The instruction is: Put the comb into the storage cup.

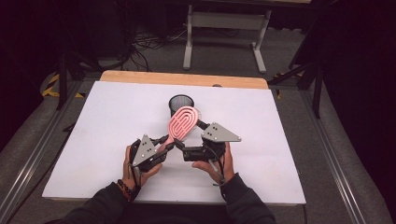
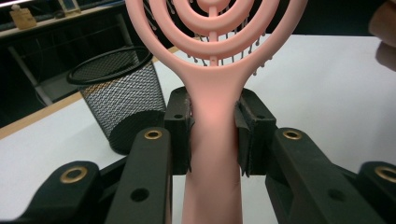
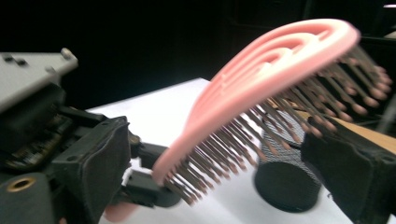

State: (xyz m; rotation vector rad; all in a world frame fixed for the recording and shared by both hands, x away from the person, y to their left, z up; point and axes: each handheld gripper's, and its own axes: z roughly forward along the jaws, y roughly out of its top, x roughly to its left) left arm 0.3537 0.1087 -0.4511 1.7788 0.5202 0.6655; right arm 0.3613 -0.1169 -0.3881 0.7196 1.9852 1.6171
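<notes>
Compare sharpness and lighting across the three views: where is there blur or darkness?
High view: white table bright, surroundings dark. Left gripper view: pink hairbrush handle sharp between the jaws, mesh cup clear. Right gripper view: brush head and bristles smeared, background black.

White tabletop [image 1: 102, 140], wood strip along its far edge. Black mesh cup [image 1: 181, 105] stood upright toward 12 o'clock of centre.

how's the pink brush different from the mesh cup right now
The pink brush is held off the table, its handle clamped in the left tongs; the mesh cup stands upright on the white table. The brush is pink with bristles; the cup is black wire mesh, open-topped.
</notes>
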